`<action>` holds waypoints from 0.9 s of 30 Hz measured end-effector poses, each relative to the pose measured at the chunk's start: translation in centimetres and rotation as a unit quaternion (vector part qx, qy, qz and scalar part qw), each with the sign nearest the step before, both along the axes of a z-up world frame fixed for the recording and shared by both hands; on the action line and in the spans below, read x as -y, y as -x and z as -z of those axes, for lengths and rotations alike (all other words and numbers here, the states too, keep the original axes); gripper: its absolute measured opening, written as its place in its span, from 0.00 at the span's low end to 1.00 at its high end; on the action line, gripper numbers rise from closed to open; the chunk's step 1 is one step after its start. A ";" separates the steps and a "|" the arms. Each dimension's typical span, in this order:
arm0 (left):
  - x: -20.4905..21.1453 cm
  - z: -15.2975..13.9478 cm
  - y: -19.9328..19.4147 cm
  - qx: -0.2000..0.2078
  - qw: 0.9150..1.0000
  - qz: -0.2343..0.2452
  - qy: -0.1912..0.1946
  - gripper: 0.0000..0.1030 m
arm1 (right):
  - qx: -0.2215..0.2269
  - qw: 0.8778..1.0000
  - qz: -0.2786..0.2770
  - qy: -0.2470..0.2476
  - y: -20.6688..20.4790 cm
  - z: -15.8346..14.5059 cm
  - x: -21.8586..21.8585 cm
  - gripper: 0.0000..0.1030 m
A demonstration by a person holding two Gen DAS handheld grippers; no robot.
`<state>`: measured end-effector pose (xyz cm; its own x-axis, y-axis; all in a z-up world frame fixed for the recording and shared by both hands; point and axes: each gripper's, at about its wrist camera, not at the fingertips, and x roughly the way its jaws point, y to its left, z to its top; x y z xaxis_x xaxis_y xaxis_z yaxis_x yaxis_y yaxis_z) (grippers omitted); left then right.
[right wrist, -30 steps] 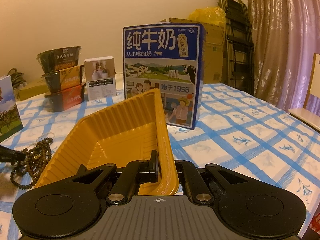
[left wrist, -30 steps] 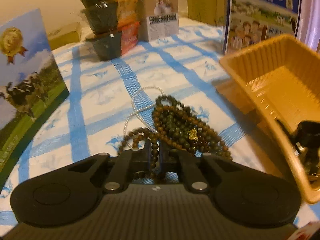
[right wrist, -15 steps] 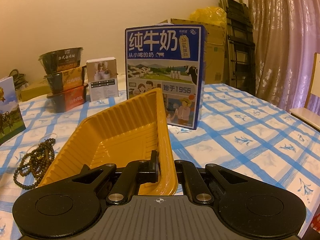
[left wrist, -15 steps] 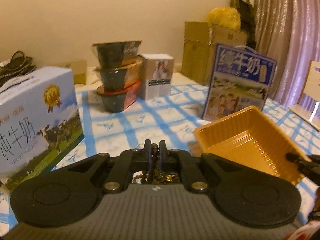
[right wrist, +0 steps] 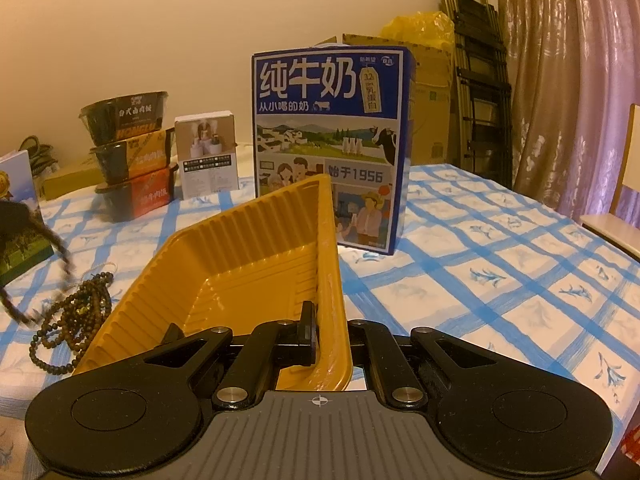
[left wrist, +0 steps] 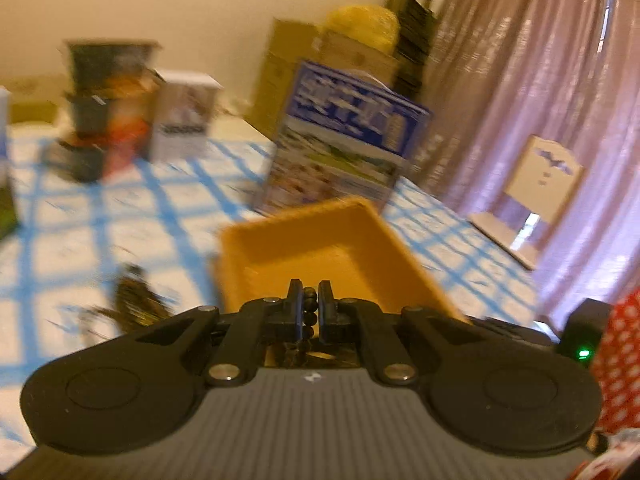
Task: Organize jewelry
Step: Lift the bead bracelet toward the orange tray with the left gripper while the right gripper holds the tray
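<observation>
My left gripper point(left wrist: 309, 304) is shut on a dark bead bracelet point(left wrist: 308, 314) that hangs between its fingers, just in front of the near rim of the orange tray point(left wrist: 320, 248). The view is motion-blurred. My right gripper point(right wrist: 326, 332) is shut on the tray's near right rim point(right wrist: 332, 280) and tilts the tray up. More dark bead strands point(right wrist: 78, 312) lie on the checked cloth left of the tray, also in the left wrist view point(left wrist: 134, 300). At the far left of the right wrist view the lifted strand point(right wrist: 48, 240) swings, blurred.
A blue milk carton point(right wrist: 330, 148) stands behind the tray. Stacked black food bowls point(right wrist: 130, 160) and a small white box point(right wrist: 208, 154) stand at the back left. Another milk box point(right wrist: 18, 216) is at the far left. A chair point(left wrist: 536, 196) stands right of the table.
My left gripper has lifted the bead bracelet off the pile and swung right and up toward the tray. My right gripper keeps its hold on the tray rim.
</observation>
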<state>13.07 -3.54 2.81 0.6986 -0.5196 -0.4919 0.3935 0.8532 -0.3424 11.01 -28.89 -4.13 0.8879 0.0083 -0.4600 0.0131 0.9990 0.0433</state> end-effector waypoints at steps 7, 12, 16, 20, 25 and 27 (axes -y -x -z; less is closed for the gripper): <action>5.6 3.1 -1.5 -0.053 0.996 0.062 0.028 0.06 | -0.001 1.000 0.000 -0.003 0.0 0.0 0.1 0.05; 7.0 4.3 -2.3 -0.067 0.995 0.069 0.032 0.06 | -0.002 1.000 0.000 -0.005 0.1 0.0 0.1 0.05; 6.4 4.3 -2.3 -0.066 0.995 0.056 0.040 0.11 | -0.003 1.000 0.002 -0.006 0.1 0.1 0.0 0.05; 5.3 3.5 -1.9 -0.053 0.997 0.034 0.047 0.14 | -0.003 1.000 0.002 -0.005 0.1 0.1 0.0 0.05; 2.6 3.0 -0.6 -0.039 0.998 -0.013 0.036 0.17 | -0.004 1.000 0.002 -0.007 0.0 0.1 0.0 0.05; 1.4 3.1 0.0 -0.038 0.998 -0.038 0.026 0.17 | -0.004 1.000 0.002 -0.006 0.1 0.1 0.0 0.05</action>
